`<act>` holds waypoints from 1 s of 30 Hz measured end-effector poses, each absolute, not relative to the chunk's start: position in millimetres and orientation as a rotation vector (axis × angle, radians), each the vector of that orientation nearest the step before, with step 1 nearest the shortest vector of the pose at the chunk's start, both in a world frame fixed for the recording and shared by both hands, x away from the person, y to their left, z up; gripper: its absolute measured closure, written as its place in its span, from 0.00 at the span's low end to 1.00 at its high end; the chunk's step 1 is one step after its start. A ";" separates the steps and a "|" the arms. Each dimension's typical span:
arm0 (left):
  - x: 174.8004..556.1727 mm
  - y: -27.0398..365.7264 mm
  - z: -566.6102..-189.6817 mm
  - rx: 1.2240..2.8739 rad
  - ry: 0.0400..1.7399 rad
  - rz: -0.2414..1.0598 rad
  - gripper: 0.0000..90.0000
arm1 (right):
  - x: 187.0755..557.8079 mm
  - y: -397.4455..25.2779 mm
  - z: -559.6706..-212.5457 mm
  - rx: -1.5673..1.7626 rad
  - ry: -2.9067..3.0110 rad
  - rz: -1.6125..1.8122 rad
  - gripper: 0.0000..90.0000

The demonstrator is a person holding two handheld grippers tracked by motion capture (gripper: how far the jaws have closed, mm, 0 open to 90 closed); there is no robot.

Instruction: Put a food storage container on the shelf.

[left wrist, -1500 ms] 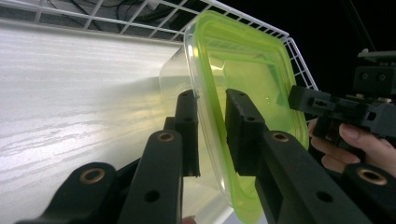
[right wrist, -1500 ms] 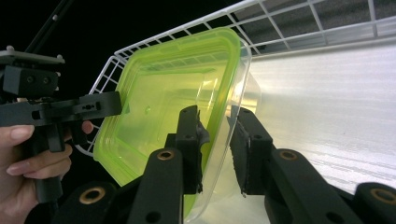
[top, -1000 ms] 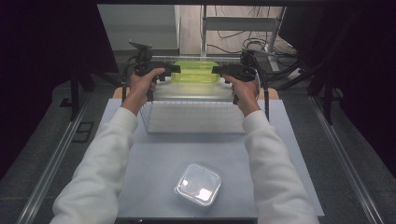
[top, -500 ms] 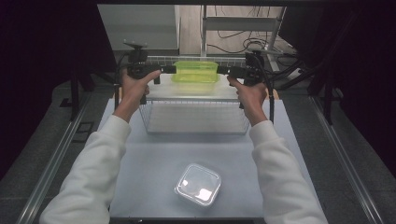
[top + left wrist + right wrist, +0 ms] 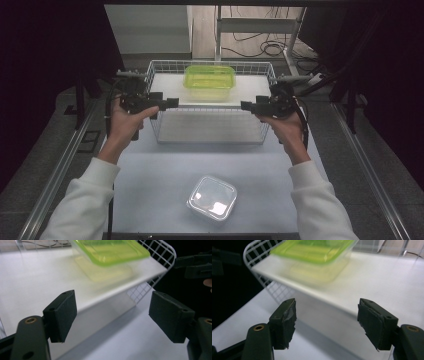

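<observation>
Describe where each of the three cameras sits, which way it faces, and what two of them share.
High view: above the table, looking forward and down on the wire basket, both forearms, both grippers.
Left gripper view: on the left gripper, facing the green container; open fingers.
Right gripper view: on the right gripper, facing the same container; open fingers.
Shared: container and basket.

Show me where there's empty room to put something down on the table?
The widest bare patch is the white table between the wire basket and the clear box near the front edge. Inside the basket, the white shelf is bare left of the green box. It is crowded at the basket's front corners, where the left claw and right claw hover.
</observation>
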State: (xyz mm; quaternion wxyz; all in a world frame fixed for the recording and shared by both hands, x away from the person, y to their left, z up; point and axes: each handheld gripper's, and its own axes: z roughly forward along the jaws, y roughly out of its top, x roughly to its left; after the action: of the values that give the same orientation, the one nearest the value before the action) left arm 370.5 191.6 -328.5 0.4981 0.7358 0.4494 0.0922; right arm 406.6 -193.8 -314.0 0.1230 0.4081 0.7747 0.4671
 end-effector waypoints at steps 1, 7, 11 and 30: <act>363.6 191.8 -332.0 1.786 1.083 0.227 0.25 | 400.0 -196.3 -318.7 1.178 2.276 1.363 0.35; 326.9 197.3 -357.5 1.765 1.084 0.200 0.26 | 368.8 -210.9 -340.3 1.158 2.330 1.404 0.36; 310.6 196.9 -379.1 1.809 1.102 0.186 0.27 | 352.2 -219.9 -354.8 1.180 2.359 1.424 0.36; 289.8 193.3 -439.9 1.941 1.175 0.112 0.28 | 327.0 -225.8 -416.5 1.262 2.491 1.241 0.36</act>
State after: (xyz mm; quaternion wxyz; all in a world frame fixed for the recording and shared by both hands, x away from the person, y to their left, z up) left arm 289.8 193.3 -439.9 0.4214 0.7749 0.4690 0.0449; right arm 327.0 -225.8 -416.5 0.0428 0.4126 0.8144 0.4058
